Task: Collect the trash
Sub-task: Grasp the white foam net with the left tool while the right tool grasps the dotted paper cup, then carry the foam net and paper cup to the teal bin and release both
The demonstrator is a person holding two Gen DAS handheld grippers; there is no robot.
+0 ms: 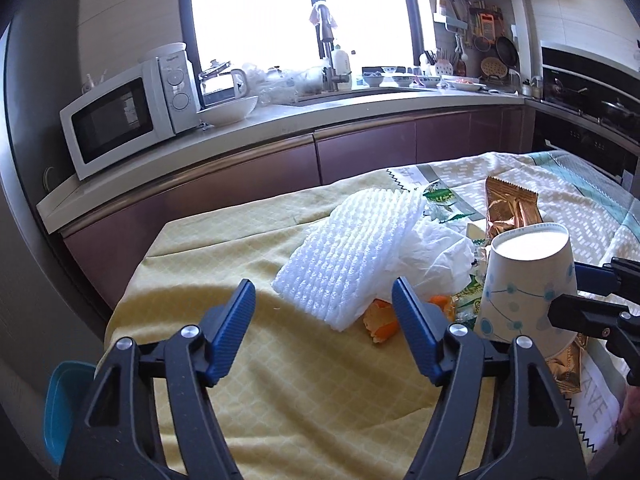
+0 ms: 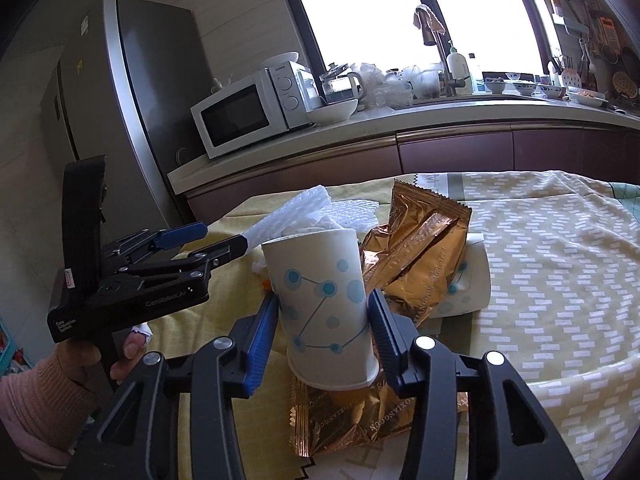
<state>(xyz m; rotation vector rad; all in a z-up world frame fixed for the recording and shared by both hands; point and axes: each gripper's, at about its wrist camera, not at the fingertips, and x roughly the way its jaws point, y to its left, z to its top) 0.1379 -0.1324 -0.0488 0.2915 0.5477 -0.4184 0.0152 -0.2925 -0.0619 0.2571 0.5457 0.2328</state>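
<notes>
- Two hand-held tongs are working over a table draped in a yellow patterned tablecloth [image 1: 248, 380], where a heap of trash is lying toward its right half; a kitchen counter with a microwave [image 1: 132, 116] is running behind it.
- White foam netting [image 1: 348, 248], the largest piece, is lying flat on the cloth with crumpled tissue [image 1: 436, 252] tucked against its right edge and orange peel [image 1: 382, 322] showing just below.
- Gold snack wrappers [image 2: 420, 256] are sitting behind and under the paper cup; a second, flattened cup [image 2: 468, 280] is lying beside them.
- The paper cup [image 2: 324, 304], white with blue dots, is standing upside down and tilted, on top of a gold wrapper.
- The right gripper [image 2: 322, 332] is bracketing the cup: its blue pads appear to be meeting the cup wall on both sides at a middling spread, so it is judged to be gripping the cup.
- The left gripper [image 1: 324, 328] is hovering partly open, with nothing between its fingers; its right finger [image 1: 416, 328] is standing over the near edge of the foam netting and the peel.
- Judged step: securing the cup for removal. Doing it well is likely calling for a light squeeze so the thin wall is not crushing, and a straight lift so the wrapper underneath is not dragging along.
- The left tongs are probably best aiming at the foam netting next, taking it by its near edge.
</notes>
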